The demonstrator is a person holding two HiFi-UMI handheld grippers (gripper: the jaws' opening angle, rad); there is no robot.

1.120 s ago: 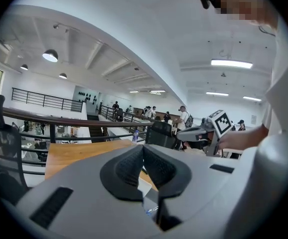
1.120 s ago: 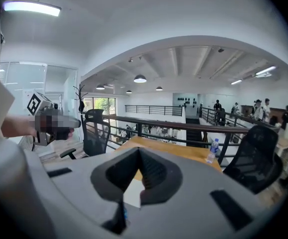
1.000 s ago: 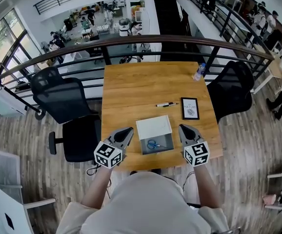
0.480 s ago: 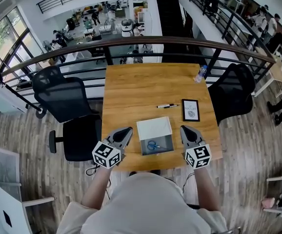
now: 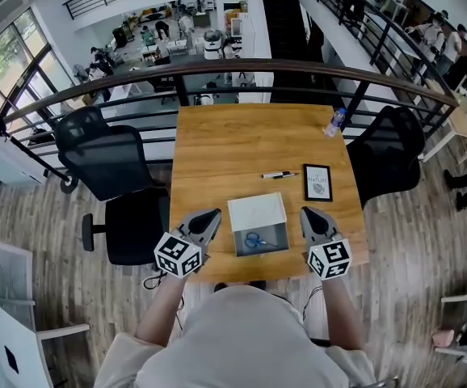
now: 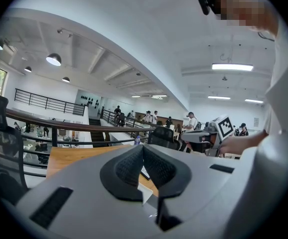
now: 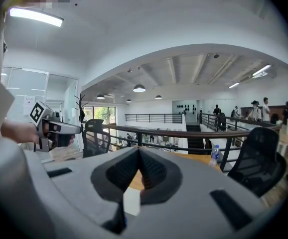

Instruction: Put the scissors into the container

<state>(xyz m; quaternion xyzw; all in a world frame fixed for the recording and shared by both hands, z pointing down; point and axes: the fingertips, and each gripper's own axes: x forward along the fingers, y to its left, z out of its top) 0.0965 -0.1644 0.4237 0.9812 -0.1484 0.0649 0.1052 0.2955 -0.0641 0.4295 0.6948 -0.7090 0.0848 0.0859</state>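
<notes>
The blue-handled scissors (image 5: 254,239) lie inside the clear container (image 5: 261,251), whose white lid (image 5: 256,210) stands tilted up at its far side. My left gripper (image 5: 209,215) hovers just left of the container, shut with nothing between its jaws. On the container's right, my right gripper (image 5: 309,212) is likewise shut and holds nothing. In the left gripper view the closed jaws (image 6: 143,148) point over the table, and in the right gripper view the jaws (image 7: 138,151) also meet. Neither gripper touches the container.
A pen (image 5: 278,175) and a framed card (image 5: 316,182) lie beyond the container. A water bottle (image 5: 330,122) stands at the table's far right corner. Black chairs flank the table at the left (image 5: 104,168) and the right (image 5: 391,156). A railing (image 5: 233,67) runs behind.
</notes>
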